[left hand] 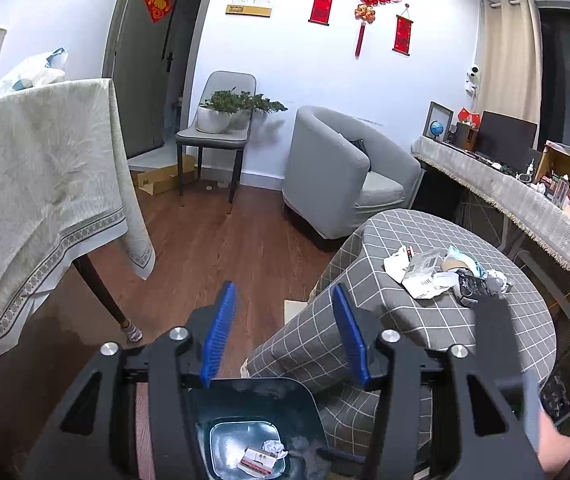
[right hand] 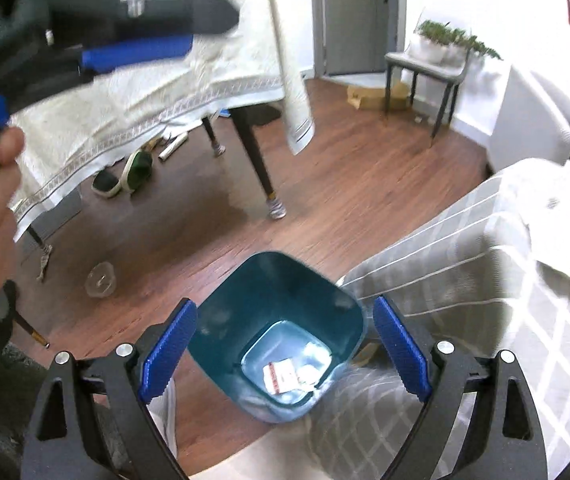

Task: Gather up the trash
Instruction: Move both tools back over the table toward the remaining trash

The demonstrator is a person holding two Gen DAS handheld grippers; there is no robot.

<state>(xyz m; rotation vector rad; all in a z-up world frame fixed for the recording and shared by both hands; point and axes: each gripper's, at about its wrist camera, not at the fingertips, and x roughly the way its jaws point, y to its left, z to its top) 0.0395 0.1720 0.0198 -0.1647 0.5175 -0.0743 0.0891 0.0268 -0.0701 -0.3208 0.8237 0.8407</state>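
The checked counter (left hand: pixel 425 312) filled the lower right, trash (left hand: pixel 441 272) heaped on top. The bin (right hand: pixel 273 308) sat bottom centre, scraps (right hand: pixel 289 374) inside. Both grippers, left (left hand: pixel 285 332) and right (right hand: pixel 285 352), hung with jaws spread, empty.

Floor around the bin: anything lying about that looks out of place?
Yes. A clear plastic cup lies on the wood floor left of the teal bin, outside it. Shoes and a rolled tube sit under the cloth-covered table. No spill visible.
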